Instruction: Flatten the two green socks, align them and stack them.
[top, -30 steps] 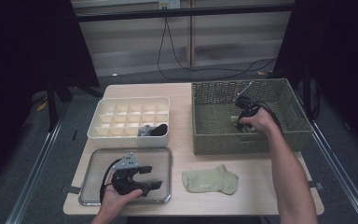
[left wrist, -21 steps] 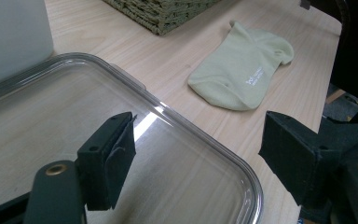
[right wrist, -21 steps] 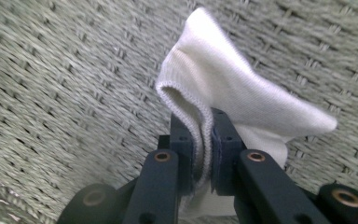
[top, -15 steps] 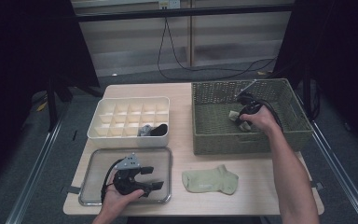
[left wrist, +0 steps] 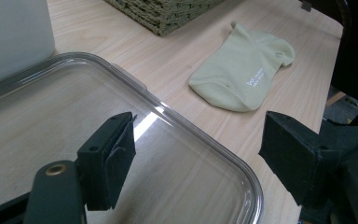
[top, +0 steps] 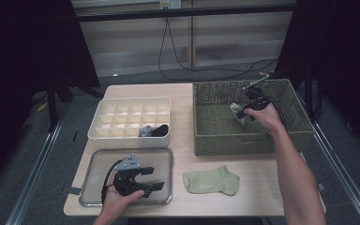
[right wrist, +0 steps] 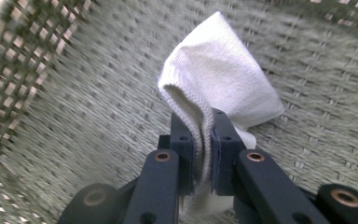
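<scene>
Right gripper (right wrist: 200, 154) pinches pale sock (right wrist: 219, 79) inside wicker basket (top: 206, 98), walls close around; left gripper (top: 143, 180) spread, empty.

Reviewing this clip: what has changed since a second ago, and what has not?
The right gripper has just closed on the pale sock in the wicker basket and is lifting it. The left gripper stays open over the clear tray; the green sock and divided box are unmoved.
</scene>
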Demonstrator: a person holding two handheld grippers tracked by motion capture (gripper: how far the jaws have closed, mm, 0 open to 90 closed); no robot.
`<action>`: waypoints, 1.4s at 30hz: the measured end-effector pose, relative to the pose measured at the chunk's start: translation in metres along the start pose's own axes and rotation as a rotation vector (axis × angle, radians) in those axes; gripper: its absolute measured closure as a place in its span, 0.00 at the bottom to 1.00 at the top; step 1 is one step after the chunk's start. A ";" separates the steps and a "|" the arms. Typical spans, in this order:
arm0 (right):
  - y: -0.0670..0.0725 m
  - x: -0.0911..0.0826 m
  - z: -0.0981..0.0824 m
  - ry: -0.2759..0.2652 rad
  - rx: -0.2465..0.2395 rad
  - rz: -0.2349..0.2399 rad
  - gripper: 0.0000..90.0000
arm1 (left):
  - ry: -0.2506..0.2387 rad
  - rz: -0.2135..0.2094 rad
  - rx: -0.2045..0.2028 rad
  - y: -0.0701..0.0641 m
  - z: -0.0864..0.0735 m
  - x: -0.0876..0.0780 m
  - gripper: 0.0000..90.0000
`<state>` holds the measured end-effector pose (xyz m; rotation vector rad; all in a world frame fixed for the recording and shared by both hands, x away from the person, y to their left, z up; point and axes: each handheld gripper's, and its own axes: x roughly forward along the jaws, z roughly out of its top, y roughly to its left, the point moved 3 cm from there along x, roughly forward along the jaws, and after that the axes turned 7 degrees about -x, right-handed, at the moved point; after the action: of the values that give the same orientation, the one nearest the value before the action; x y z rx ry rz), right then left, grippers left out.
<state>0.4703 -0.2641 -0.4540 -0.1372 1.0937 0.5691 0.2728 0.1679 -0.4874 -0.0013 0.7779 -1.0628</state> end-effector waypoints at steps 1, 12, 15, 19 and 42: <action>0.001 -0.003 0.000 -0.007 0.010 0.008 0.92 | -0.001 -0.001 0.000 0.000 0.000 0.000 0.29; 0.006 -0.025 -0.001 -0.129 0.038 0.049 0.92 | 0.001 -0.017 0.007 -0.004 0.001 0.003 0.29; 0.007 -0.029 -0.003 -0.162 0.049 0.061 0.92 | -0.005 -0.020 0.004 -0.003 0.001 0.003 0.29; 0.009 -0.037 -0.004 -0.217 0.045 0.084 0.92 | -0.008 -0.008 -0.008 -0.002 0.002 0.004 0.28; 0.046 -0.064 -0.010 -0.400 0.013 0.162 0.92 | -0.011 0.009 -0.001 -0.003 0.001 0.003 0.25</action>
<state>0.4180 -0.2523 -0.3950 0.0760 0.7225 0.7005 0.2712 0.1637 -0.4873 -0.0044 0.7682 -1.0529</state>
